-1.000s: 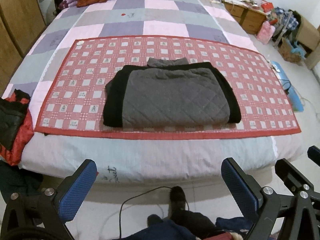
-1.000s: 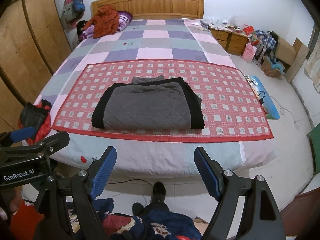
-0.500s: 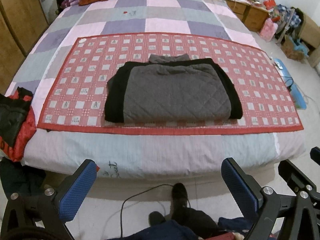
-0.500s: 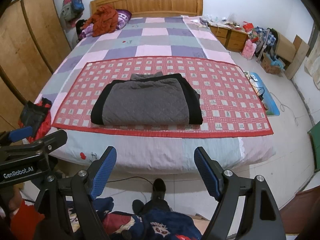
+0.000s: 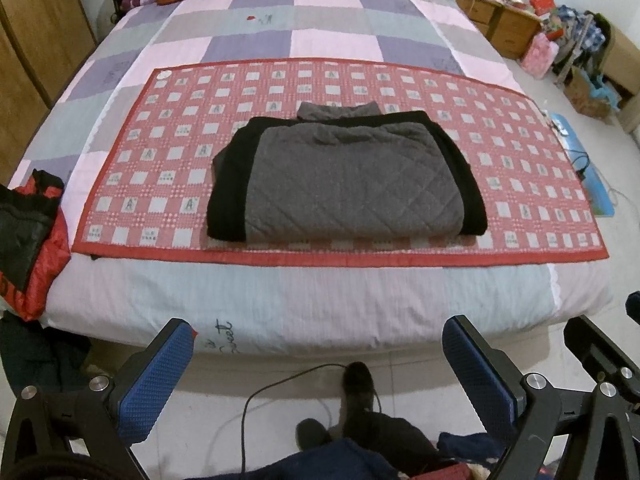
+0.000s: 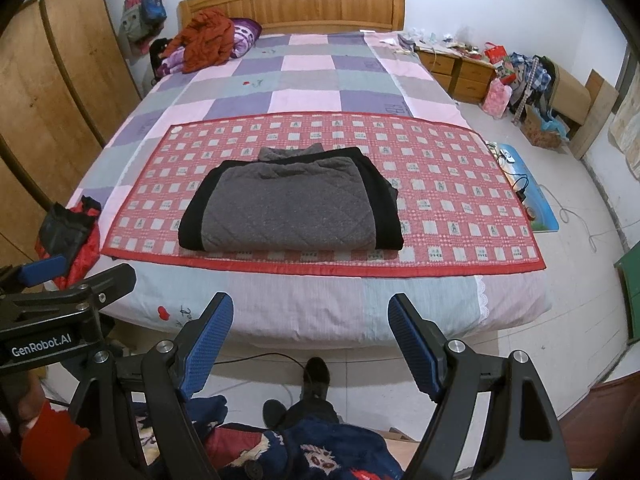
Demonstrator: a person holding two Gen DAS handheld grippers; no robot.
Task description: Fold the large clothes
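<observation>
A grey quilted jacket with black sleeves (image 5: pixel 348 180) (image 6: pixel 290 202) lies folded into a neat rectangle on a red checked mat (image 5: pixel 160 148) (image 6: pixel 460 204) spread across the bed. My left gripper (image 5: pixel 318 354) hangs open over the floor in front of the bed's foot, well short of the jacket, with nothing between its blue pads. My right gripper (image 6: pixel 310 332) is also open and empty, held back from the bed at a similar distance. The left gripper's body shows at the left edge of the right wrist view.
A red and black garment (image 5: pixel 24 236) (image 6: pixel 70 228) hangs off the bed's near left corner. An orange garment (image 6: pixel 206 38) lies by the headboard. A wardrobe (image 6: pixel 48 92) stands left, cluttered nightstands (image 6: pixel 460 66) right. A person's shoes (image 5: pixel 356 384) and a cable are on the floor below.
Both views have drawn slightly back from the bed, so the jacket sits a little farther up the frame. Both grippers stay open and empty.
</observation>
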